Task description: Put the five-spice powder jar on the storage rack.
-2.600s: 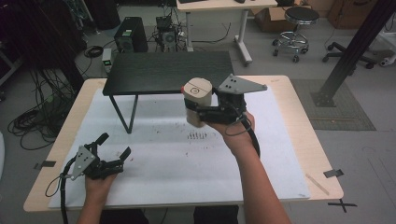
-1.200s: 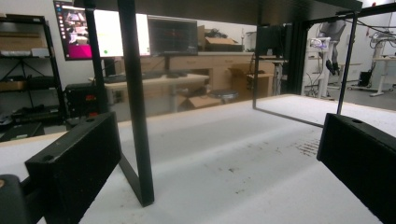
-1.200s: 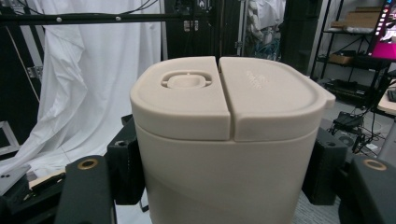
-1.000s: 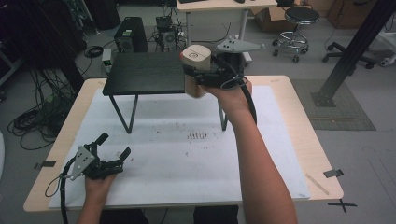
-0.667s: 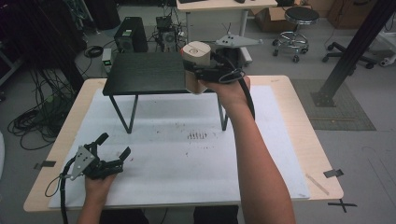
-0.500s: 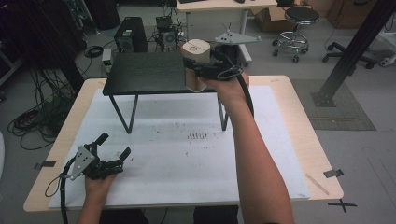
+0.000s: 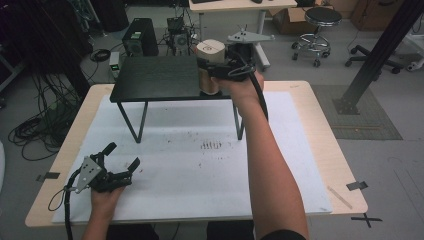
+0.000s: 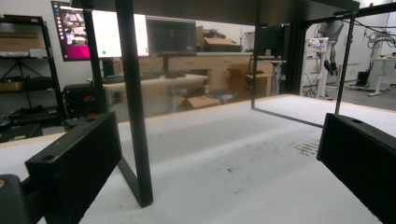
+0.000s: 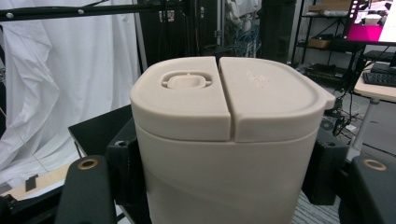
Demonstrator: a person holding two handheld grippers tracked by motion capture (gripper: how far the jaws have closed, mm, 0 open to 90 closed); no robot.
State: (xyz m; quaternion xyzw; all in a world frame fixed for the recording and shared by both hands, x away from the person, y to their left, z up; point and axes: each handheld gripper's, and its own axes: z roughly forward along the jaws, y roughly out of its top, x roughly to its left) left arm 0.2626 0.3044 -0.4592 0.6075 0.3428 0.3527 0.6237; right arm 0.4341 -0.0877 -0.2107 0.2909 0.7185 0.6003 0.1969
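Container (image 7: 210,64) and right tongs (image 7: 216,70) sit together at the far right corner of the black raised shelf (image 7: 155,77), the tongs clamped on the beige tub's sides with the person's right hand (image 7: 240,80) behind them and the forearm stretching back across the counter (image 7: 310,150). From the high view I cannot tell whether the tub's base rests on the shelf top or hangs just over its edge. In the right gripper view the container (image 9: 229,140) stands upright between the two black jaws, which press against its left and right walls; its lid is in two halves split by a seam, the left half carrying a small raised rounded-square cap (image 9: 187,80). A grey three-cornered plate (image 7: 250,37) sits on top of the right tongs. The left tongs (image 7: 122,162) rest low on the white sheet (image 7: 210,170) that covers the counter, near its near-left corner, held by the left hand (image 7: 107,192); their jaws stand wide apart with nothing between them. The left gripper view looks along the sheet between those spread jaws toward a black leg of the shelf (image 8: 135,107), with a patch of small dark reddish specks (image 8: 306,147) on the sheet to the right. In the high view the same specks (image 7: 211,145) lie mid-sheet, in front of the shelf.
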